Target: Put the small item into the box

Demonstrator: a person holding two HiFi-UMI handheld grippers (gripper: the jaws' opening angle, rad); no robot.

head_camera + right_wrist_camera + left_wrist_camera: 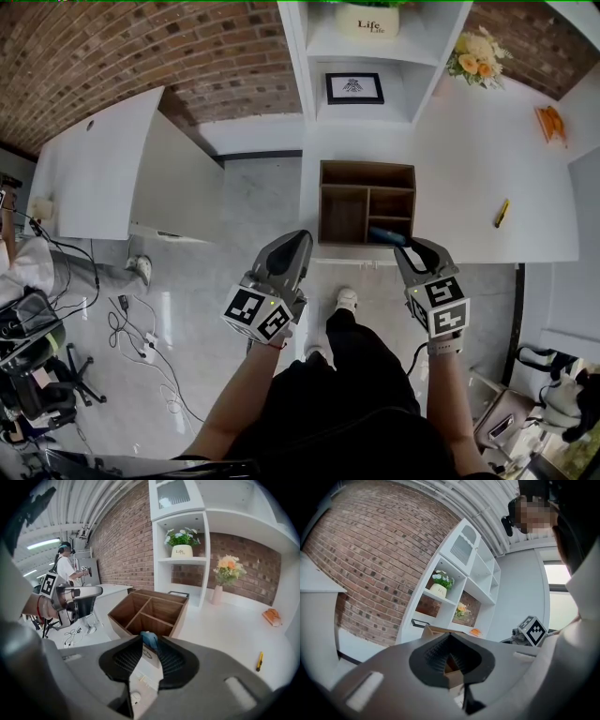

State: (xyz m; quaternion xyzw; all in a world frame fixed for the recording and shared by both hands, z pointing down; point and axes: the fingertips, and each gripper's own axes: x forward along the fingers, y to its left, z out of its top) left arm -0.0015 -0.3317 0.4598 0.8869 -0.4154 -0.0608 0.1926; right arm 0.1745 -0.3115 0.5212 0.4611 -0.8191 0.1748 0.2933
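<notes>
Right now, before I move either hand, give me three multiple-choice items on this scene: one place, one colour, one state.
1. Where is the yellow pen? A on the floor; B on the white table, right of the box; C on a shelf.
2. What colour is the item between the right tongs' tips? A red; B green; C blue.
3. The left tongs are: A closed and empty; B gripping a cup; C holding flowers.
Answers: 1 B, the head view shows it on the tabletop; 2 C, the right gripper view shows blue; 3 A, their tips meet with nothing between.
</notes>
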